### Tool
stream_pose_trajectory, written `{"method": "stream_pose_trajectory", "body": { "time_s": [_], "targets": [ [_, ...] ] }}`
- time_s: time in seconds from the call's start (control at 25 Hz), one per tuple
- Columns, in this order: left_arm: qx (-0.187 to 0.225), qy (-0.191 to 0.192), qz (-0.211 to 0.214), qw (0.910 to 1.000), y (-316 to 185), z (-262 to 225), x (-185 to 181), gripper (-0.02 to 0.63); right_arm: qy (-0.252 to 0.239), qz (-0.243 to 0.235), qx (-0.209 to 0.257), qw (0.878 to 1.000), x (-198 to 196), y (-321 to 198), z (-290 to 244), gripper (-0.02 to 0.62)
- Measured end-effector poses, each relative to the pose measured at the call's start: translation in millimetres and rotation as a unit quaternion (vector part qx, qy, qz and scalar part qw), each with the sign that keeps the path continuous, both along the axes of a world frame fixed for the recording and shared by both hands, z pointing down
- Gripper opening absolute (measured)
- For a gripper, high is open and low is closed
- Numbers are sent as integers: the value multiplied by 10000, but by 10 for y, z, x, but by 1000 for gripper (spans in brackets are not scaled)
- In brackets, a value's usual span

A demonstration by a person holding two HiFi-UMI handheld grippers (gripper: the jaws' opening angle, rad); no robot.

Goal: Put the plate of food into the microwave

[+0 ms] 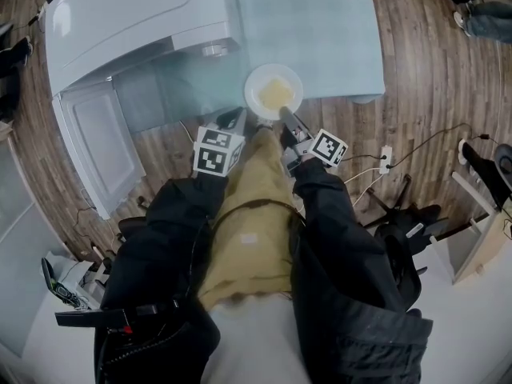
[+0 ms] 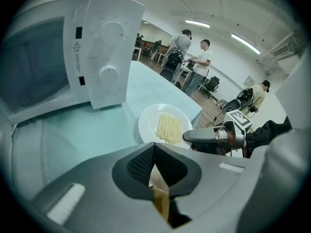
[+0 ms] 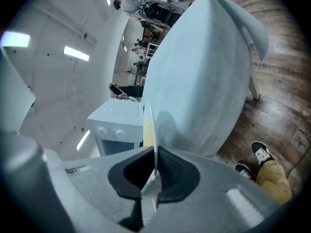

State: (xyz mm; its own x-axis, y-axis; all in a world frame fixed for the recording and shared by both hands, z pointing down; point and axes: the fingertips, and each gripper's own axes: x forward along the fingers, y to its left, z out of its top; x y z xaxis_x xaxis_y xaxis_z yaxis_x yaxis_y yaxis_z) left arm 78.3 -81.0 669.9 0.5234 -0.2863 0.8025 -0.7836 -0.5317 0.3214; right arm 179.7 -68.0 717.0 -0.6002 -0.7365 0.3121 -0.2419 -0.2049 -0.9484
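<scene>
A white plate (image 1: pixel 254 82) of pale noodles (image 1: pixel 276 94) rests at the near edge of the light teal table (image 1: pixel 336 30). My right gripper (image 1: pixel 284 117) is shut on the plate's near rim; in the right gripper view the plate (image 3: pixel 148 130) shows edge-on between the jaws of the right gripper (image 3: pixel 154 154). My left gripper (image 1: pixel 238 118) hovers just left of the plate, shut and holding nothing. From the left gripper (image 2: pixel 154 147) the plate (image 2: pixel 150 125) lies ahead to the right. The white microwave (image 1: pixel 136 22) stands at the table's left, its door (image 1: pixel 96 142) swung open.
The microwave's control panel (image 2: pixel 109 52) with two knobs faces the left gripper. Several people (image 2: pixel 194 67) stand far behind the table. On the wooden floor to the right lie a power strip (image 1: pixel 386 158) and cables; a black chair (image 1: pixel 412 222) is beside my right arm.
</scene>
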Motion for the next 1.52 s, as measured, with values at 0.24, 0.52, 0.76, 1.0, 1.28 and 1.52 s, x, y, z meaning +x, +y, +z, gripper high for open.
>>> {"method": "stream_pose_trajectory", "body": {
  "time_s": [0.24, 0.52, 0.76, 1.0, 1.28, 1.52],
  "targets": [
    [142, 41, -302, 9994, -63, -86, -238, -3, -105, -281, 125, 9995, -338, -10, -193, 8],
    [264, 96, -747, 9968, -111, -201, -604, -3, -79, -825, 314, 9961, -817, -148, -361, 8],
    [360, 101, -1257, 9914, -130, -246, -1059, -3, -80, -1264, 176, 9918, -1290, -219, -374, 8],
    [386, 49, -1738, 9840, -93, -287, -1497, -3, -79, -1606, 385, 9862, -1693, -359, -460, 8],
    [411, 15, -2278, 9728, -12, -297, -1993, -3, -28, -1840, 160, 9828, -2159, -491, -472, 8],
    [406, 23, -2542, 9663, 12, -298, -2250, -3, -3, -1859, 151, 9824, -2507, -640, -534, 9]
  ]
}}
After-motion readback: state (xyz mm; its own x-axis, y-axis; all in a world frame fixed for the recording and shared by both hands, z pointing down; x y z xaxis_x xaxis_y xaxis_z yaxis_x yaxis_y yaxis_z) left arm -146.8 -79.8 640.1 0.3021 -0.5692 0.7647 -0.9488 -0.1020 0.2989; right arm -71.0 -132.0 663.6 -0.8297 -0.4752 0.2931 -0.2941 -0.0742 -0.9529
